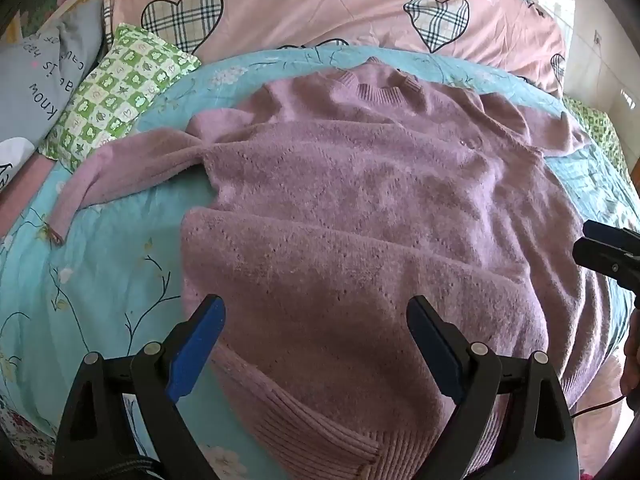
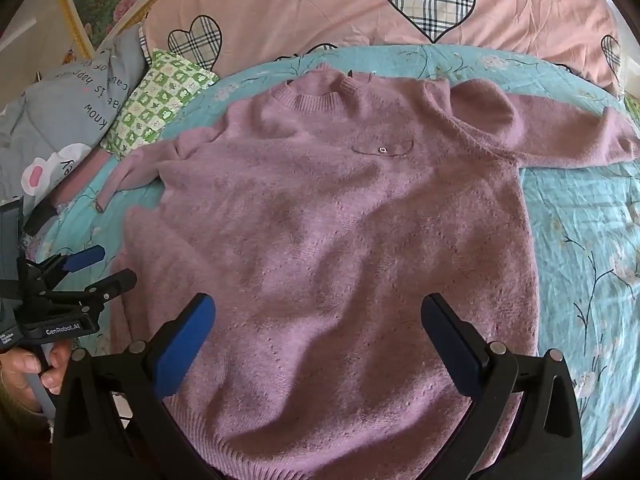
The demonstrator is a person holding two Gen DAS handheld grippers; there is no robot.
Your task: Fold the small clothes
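Observation:
A mauve knitted sweater [image 1: 360, 208] lies spread front-up on a turquoise floral bedspread [image 1: 100, 264], collar away from me, both sleeves out to the sides. It also fills the right wrist view [image 2: 328, 240]. My left gripper [image 1: 316, 312] is open and empty above the sweater's lower left hem. My right gripper [image 2: 318, 312] is open and empty above the lower middle of the sweater. The left gripper also shows at the left edge of the right wrist view [image 2: 100, 268], and the right gripper's tip shows at the right edge of the left wrist view [image 1: 600, 248].
A green checked pillow [image 1: 116, 92] and a grey printed pillow [image 1: 40, 76] lie at the far left. A pink quilt with plaid hearts [image 1: 320, 4] is bunched behind the collar. Bare bedspread shows right of the sweater [image 2: 592, 240].

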